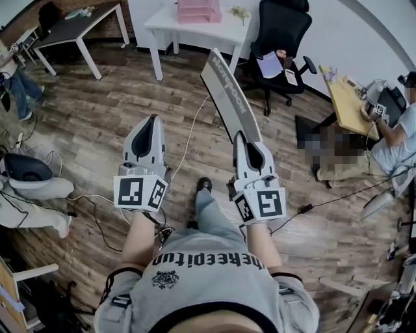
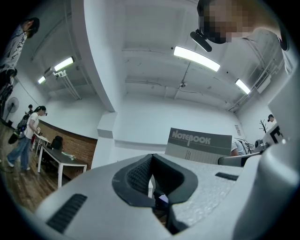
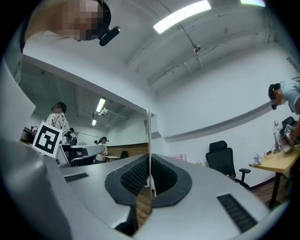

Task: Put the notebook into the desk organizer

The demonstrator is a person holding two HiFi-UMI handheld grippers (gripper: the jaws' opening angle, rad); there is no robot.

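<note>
A grey notebook [image 1: 227,94] with its title printed on the cover stands up out of my right gripper [image 1: 244,134], which is shut on its lower edge. The right gripper view shows the notebook [image 3: 149,136] edge-on as a thin line pinched between the dark pads [image 3: 136,176]. My left gripper [image 1: 154,118] is held to the left of it at about the same height, shut with nothing in it. From the left gripper view the notebook [image 2: 199,145] rises beyond the left gripper [image 2: 151,157]. A pink desk organizer [image 1: 198,10] stands on the white table [image 1: 162,26] far ahead.
A black office chair [image 1: 279,32] stands to the right of the white table. A person [image 1: 396,130] sits at a yellow desk [image 1: 348,104] on the right. A dark table [image 1: 78,29] is at the far left. Cables [image 1: 188,140] run over the wooden floor.
</note>
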